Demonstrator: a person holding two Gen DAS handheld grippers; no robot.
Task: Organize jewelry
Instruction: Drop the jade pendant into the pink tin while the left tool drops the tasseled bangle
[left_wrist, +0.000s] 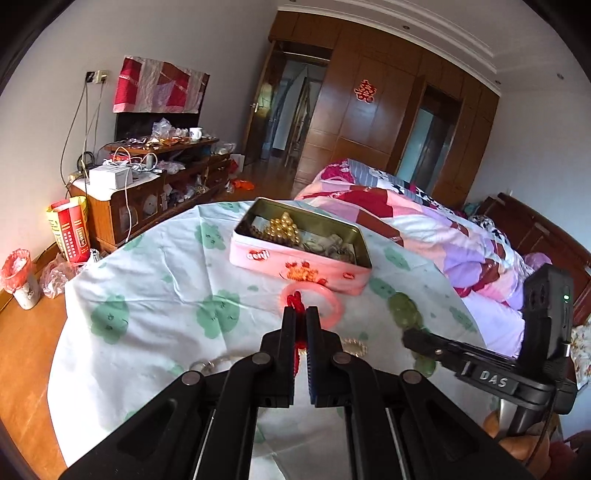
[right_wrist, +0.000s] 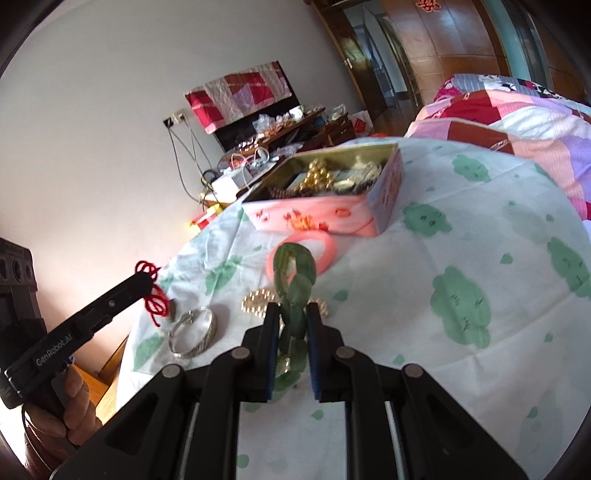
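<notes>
My left gripper (left_wrist: 301, 312) is shut on a red knotted cord (left_wrist: 294, 301), which hangs above the table; the right wrist view shows the cord (right_wrist: 155, 302) dangling from the left gripper (right_wrist: 146, 276). My right gripper (right_wrist: 293, 308) is shut on a green bead bracelet (right_wrist: 295, 273) that loops up past its fingertips. An open pink tin (left_wrist: 295, 266) with gold beads and other jewelry in it stands just beyond both grippers. A pink bangle (right_wrist: 327, 245) lies in front of the tin. A silver bangle (right_wrist: 194, 332) and a gold bead bracelet (right_wrist: 256, 301) lie nearer to me.
The table has a white cloth (right_wrist: 443, 350) with green prints. A bed with a patchwork quilt (left_wrist: 424, 221) lies to the right. A cluttered wooden cabinet (left_wrist: 147, 192) stands at the left wall. A hand (right_wrist: 74, 398) holds the left gripper's handle.
</notes>
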